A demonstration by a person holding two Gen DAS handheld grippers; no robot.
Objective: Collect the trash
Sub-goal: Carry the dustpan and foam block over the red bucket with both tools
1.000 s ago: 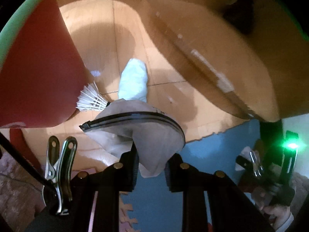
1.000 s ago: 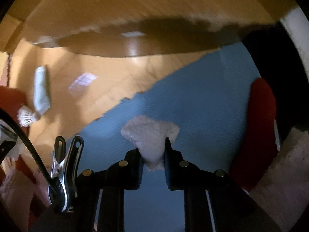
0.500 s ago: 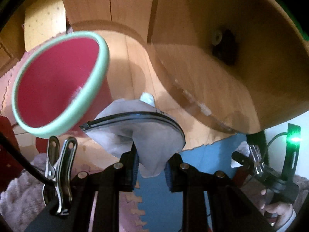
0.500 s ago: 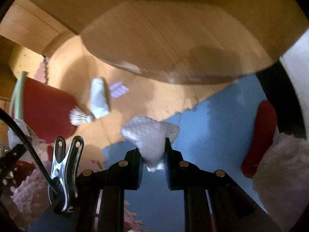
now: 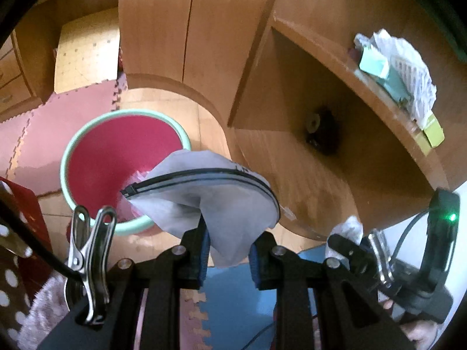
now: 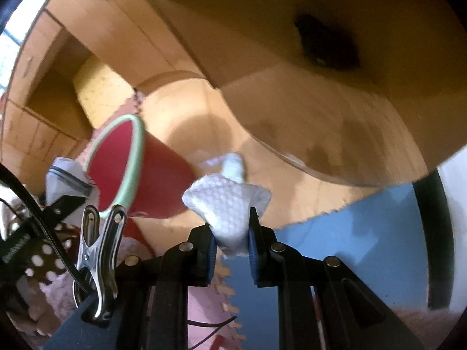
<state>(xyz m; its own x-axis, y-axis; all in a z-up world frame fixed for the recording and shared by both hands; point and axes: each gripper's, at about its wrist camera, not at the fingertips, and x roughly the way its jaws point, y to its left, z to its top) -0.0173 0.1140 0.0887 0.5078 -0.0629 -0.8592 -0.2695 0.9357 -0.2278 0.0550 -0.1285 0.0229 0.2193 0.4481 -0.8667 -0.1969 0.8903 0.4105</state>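
My left gripper is shut on a crumpled grey zip bag with a black zipper edge, held just above and in front of a red bin with a mint-green rim. The bin's open mouth faces up at the left. My right gripper is shut on a white embossed paper tissue. In the right wrist view the red bin stands to the left, tilted in the picture, with the left gripper and its zip bag beside its rim. The right gripper shows at lower right in the left wrist view.
A curved wooden desk and cupboards stand behind the bin. A shelf carries a white basket with boxes. Another white scrap lies on the wood floor. Blue and pink foam mats cover the floor.
Both grippers have risen with their loads. The bin, first seen from its side, is now seen from above with its mouth open. The shuttlecock and floor scrap have left the left view.
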